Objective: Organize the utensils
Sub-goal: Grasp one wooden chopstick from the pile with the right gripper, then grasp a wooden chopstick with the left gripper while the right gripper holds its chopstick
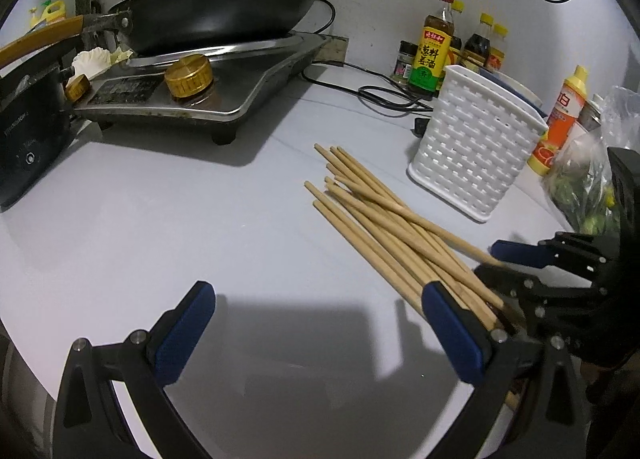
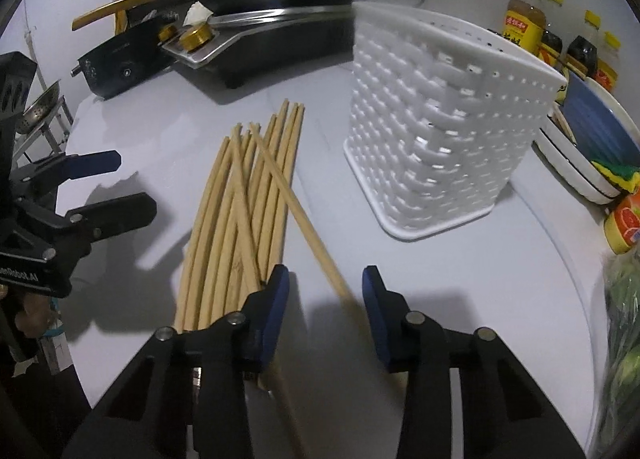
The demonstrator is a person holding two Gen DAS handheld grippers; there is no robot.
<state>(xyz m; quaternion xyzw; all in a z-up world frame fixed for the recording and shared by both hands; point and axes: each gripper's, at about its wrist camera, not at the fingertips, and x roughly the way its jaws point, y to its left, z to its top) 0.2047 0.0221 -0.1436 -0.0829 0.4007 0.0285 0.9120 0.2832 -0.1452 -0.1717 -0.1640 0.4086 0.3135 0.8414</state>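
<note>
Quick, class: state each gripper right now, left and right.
Left gripper: open, holding nothing.
Right gripper: open, one stray chopstick between its fingers, not yet clamped.

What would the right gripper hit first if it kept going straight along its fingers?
Probably the stray chopstick lying diagonally between the right gripper's open fingers, then the countertop beneath it. The white basket is farther ahead; depth is unclear.

1. Chopsticks (image 2: 240, 195): pale tan wood.
2. Holder (image 2: 436, 139): white, basket-weave pattern with small holes.
3. Desk (image 1: 200, 211): plain white-grey.
4. Left hand-held gripper (image 1: 316, 331): black frame, blue pads.
5. Right hand-held gripper (image 2: 326, 315): black frame, blue pads.
6. Wok (image 1: 216, 15): black, silver lid.
7. Stove (image 1: 224, 71): steel grey, gold knobs.
8. Bottle (image 1: 432, 47): yellow-and-green label, red cap.
</note>
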